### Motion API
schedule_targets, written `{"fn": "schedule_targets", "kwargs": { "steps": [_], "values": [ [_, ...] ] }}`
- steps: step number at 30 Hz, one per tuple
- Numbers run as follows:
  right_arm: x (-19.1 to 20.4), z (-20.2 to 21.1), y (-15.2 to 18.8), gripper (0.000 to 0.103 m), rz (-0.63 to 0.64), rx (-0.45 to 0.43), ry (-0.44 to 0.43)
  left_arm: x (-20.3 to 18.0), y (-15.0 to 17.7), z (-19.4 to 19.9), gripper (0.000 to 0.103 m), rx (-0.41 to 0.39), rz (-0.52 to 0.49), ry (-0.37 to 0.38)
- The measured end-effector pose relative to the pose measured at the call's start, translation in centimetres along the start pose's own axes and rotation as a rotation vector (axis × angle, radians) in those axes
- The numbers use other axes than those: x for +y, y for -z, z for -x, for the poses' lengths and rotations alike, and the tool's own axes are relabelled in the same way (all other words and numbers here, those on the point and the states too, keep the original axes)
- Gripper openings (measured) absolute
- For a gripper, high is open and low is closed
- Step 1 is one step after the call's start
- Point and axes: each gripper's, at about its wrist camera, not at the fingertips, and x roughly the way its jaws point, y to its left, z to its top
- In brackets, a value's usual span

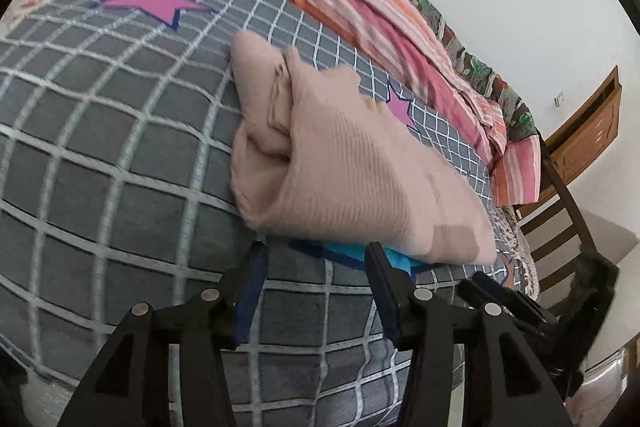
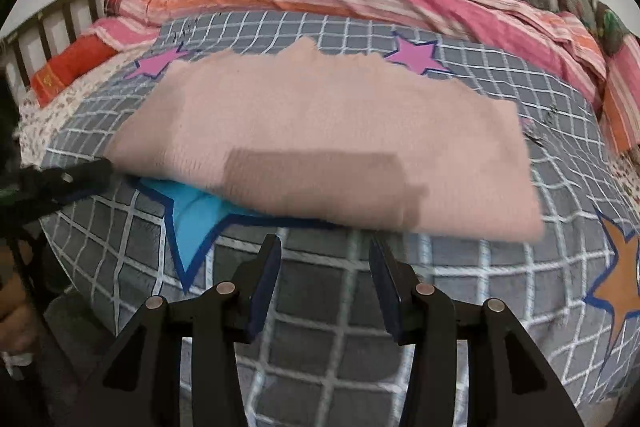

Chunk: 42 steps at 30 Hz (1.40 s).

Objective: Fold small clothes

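Both pairs of fingers stood spread and empty – left gripper (image 1: 316, 259) and right gripper (image 2: 324, 251) just short of the pink knit garment (image 2: 320, 147), which lay folded on the grid-patterned bedspread (image 2: 320, 347) – so folding looked largely done

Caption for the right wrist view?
Open right hand-held gripper faces a folded pink knit garment on the grey checked star-print bedsheet.

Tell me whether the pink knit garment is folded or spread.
Folded: the pink ribbed knit garment lies in a compact stack, doubled layers showing at its left end.
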Motion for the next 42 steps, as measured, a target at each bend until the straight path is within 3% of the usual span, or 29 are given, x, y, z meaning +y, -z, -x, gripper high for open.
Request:
{"fn": "schedule_targets", "kwargs": {
  "steps": [10,17,22,28,35,42],
  "values": [
    [-9.1,3.5,0.9,0.046,-0.195,-0.055,-0.002,0.1,-2.3,-3.5,0.049,-0.072,0.106,0.075],
    [-13.2,4.5,1.5,0.046,-0.263,-0.072,0.006,-0.2,-5.7,-4.4,0.046,-0.194,0.160,-0.014],
    [-15.5,4.4,2.4,0.046,-0.281,-0.066,0.034,-0.5,-7.2,-4.7,0.027,-0.248,0.188,-0.105],
    [-18.2,3.9,3.4,0.046,-0.336,-0.047,0.041,-3.9,-8.2,-3.7,0.020,-0.267,0.080,-0.188],
    [-19.1,4.9,3.3,0.046,-0.350,-0.080,0.033,-11.6,-9.8,-2.7,0.019,-0.291,-0.111,-0.274],
    [-20.5,6.4,3.6,0.046,-0.358,-0.103,0.079,-20.7,-9.2,-4.6,0.019,-0.279,-0.297,-0.319]
  ]
}}
